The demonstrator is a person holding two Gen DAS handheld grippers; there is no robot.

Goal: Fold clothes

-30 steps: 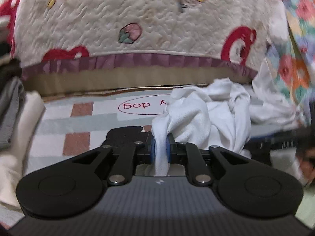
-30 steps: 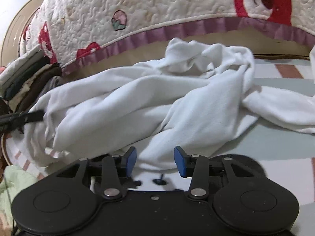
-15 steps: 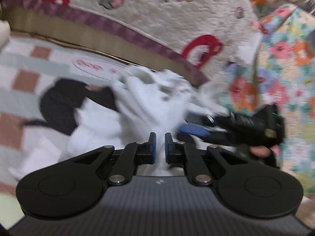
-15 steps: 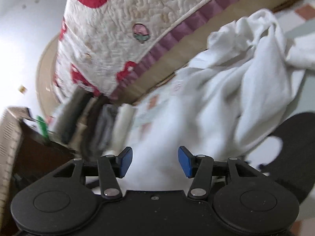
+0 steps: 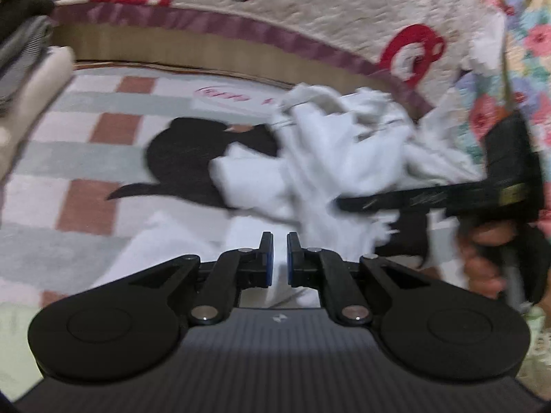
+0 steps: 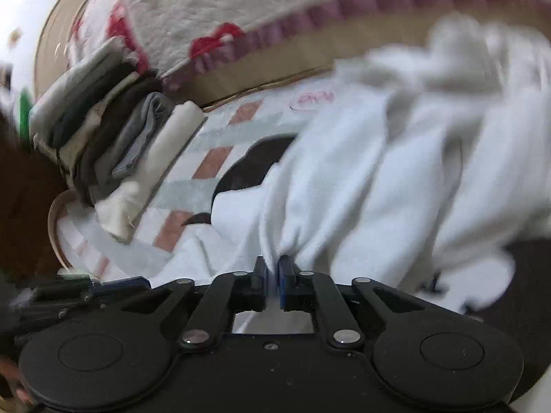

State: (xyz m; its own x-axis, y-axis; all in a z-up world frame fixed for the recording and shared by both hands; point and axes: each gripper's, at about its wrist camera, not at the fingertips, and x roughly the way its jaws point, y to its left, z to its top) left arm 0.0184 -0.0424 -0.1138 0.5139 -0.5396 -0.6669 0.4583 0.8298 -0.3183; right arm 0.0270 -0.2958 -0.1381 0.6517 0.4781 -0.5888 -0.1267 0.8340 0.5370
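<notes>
A crumpled white garment (image 5: 344, 151) lies on a checked rug beside a quilted bed. In the left wrist view my left gripper (image 5: 279, 254) sits low over it, jaws nearly together with white cloth pinched between the blue pads. My right gripper (image 5: 344, 203) reaches into the cloth from the right, held by a hand (image 5: 482, 258). In the right wrist view the right gripper (image 6: 273, 266) has its jaws closing on a gathered fold of the white garment (image 6: 361, 179), and the cloth bunches at the pads. The left gripper (image 6: 117, 282) shows at the lower left, blurred.
A stack of folded clothes (image 6: 113, 144) leans at the left by the bed. The quilt (image 5: 275, 7) with red and strawberry prints hangs behind. The checked rug (image 5: 103, 137) has a black figure on it. Floral fabric (image 5: 527, 51) fills the right edge.
The right gripper's jaws went from wide apart to pinching a fold of the white garment. Both views swung sideways, and the left gripper sank lower with the cloth in its pads.
</notes>
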